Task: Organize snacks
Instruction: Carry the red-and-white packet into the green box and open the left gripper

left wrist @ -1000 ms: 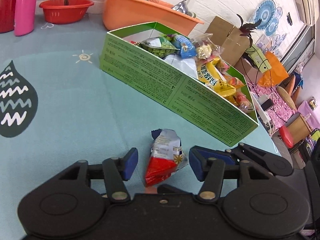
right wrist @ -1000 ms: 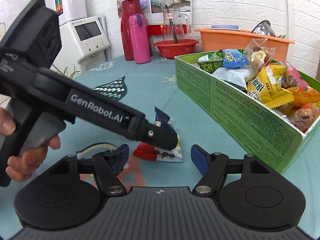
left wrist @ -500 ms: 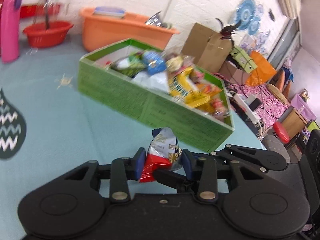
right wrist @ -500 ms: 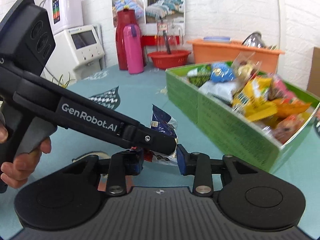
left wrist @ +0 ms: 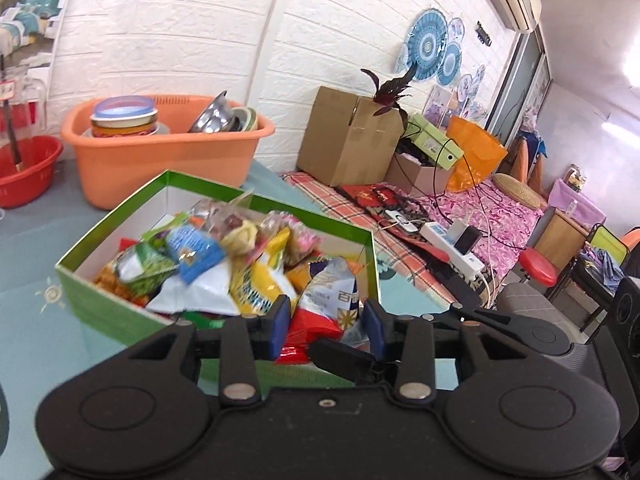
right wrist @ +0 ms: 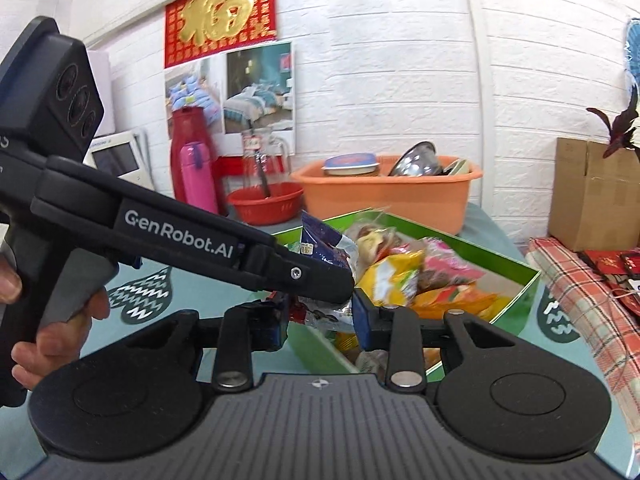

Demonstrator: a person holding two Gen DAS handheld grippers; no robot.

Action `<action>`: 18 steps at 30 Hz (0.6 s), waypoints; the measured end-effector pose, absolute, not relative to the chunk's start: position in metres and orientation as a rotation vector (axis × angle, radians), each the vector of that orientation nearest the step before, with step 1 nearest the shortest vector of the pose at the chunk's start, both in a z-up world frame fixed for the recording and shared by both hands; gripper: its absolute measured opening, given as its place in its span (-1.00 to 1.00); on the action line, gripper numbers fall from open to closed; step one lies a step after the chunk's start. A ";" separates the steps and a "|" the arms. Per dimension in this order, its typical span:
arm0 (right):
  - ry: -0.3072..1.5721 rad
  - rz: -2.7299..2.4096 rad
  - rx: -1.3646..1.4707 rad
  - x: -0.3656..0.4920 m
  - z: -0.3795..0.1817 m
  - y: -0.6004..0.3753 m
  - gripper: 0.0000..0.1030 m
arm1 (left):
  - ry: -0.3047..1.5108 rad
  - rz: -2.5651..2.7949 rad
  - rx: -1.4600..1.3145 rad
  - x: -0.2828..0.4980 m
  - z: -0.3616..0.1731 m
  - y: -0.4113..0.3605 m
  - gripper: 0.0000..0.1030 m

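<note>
A snack packet (left wrist: 326, 300) (red at the bottom, white and blue above) is clamped between the blue pads of the left gripper (left wrist: 326, 326), and the same packet is pinched lower down by the right gripper (right wrist: 320, 316), whose jaws are closing with the wrapper between them. In the right wrist view the left gripper's dark body is seen crossing from the left, its tip lying over the packet (right wrist: 324, 248), and a hand (right wrist: 48, 320) is wrapped round its grey handle. The packet is held in the air, in front of and just above the near wall of the green box (left wrist: 112, 312), clear of the teal tablecloth (left wrist: 32, 340).

The box is open at the top and white inside, and it is heaped with other snack bags (left wrist: 200, 264): a green one, a blue one, a white one, several yellow and pink ones. Whether the held packet touches the heap cannot be told.

Behind the box an orange tub (left wrist: 168, 156) of bowls and a steel pot is set near the white brick wall, with a red basin (left wrist: 24, 172) to its left. A pink bottle (right wrist: 196, 176) and a red flask (right wrist: 182, 140) are seen beside the basin in the right wrist view. Cardboard boxes (left wrist: 348, 136) stand further right, beyond the table.
</note>
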State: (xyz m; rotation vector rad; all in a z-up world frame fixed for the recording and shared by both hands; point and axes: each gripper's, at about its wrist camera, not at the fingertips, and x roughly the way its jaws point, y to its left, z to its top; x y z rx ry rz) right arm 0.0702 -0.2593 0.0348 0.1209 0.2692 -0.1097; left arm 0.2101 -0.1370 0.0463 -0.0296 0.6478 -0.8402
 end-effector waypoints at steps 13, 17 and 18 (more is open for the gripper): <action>0.274 -0.184 0.103 0.080 0.010 -0.281 0.90 | 0.669 -0.733 -0.023 0.236 0.023 -0.135 1.00; 0.288 -0.197 0.111 0.079 0.003 -0.282 1.00 | 0.691 -0.709 -0.051 0.238 0.020 -0.126 1.00; 0.286 -0.203 0.108 0.078 0.003 -0.281 1.00 | 0.690 -0.702 -0.048 0.237 0.021 -0.124 1.00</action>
